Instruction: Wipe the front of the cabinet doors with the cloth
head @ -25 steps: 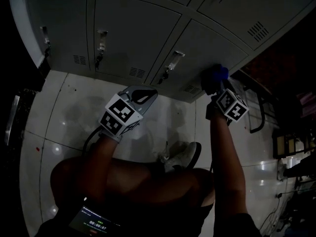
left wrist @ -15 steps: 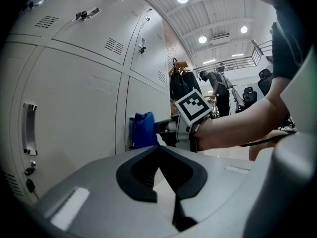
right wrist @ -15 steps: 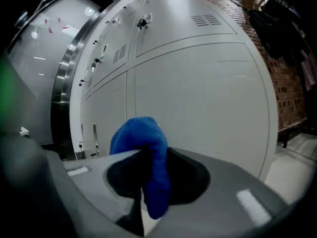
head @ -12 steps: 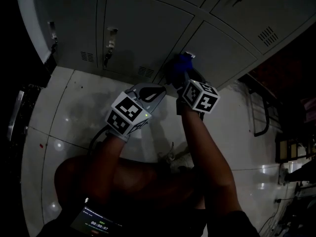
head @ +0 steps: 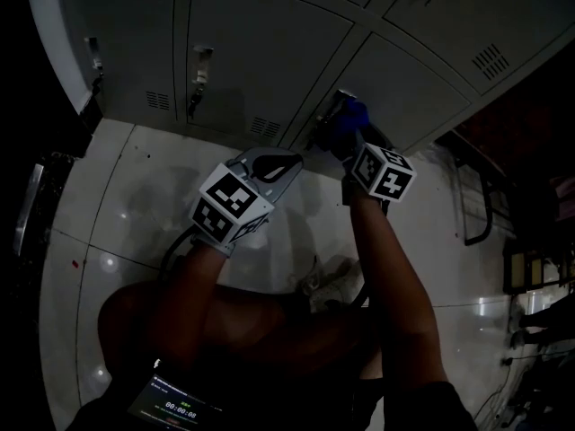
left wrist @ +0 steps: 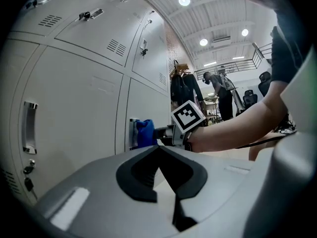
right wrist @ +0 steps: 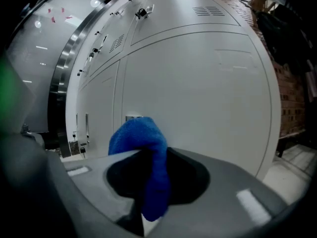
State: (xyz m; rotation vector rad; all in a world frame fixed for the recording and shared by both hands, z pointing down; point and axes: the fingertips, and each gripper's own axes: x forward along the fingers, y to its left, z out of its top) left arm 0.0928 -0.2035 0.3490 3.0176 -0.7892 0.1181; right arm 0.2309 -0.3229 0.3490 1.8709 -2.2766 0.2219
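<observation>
Near the door handle [left wrist: 132,138], your right gripper [head: 346,135] is pinching the cloth [right wrist: 143,148], risking a snag; your left gripper [left wrist: 166,177] is hanging closed, empty.

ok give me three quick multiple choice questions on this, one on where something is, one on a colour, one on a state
1. Where is the cloth?
A) on the floor
B) in the right gripper, up at a cabinet door
C) draped over a door handle

2. What colour is the cloth?
A) white
B) red
C) blue

3. How do the left gripper's jaws stand?
A) together, nothing between them
B) clamped on the cloth
C) wide apart round a handle

Answers:
1 B, the right gripper view shows the cloth pinched in its jaws, facing the door.
2 C, it shows blue in all three views.
3 A, the left gripper view shows the jaws meeting with nothing between them.
</observation>
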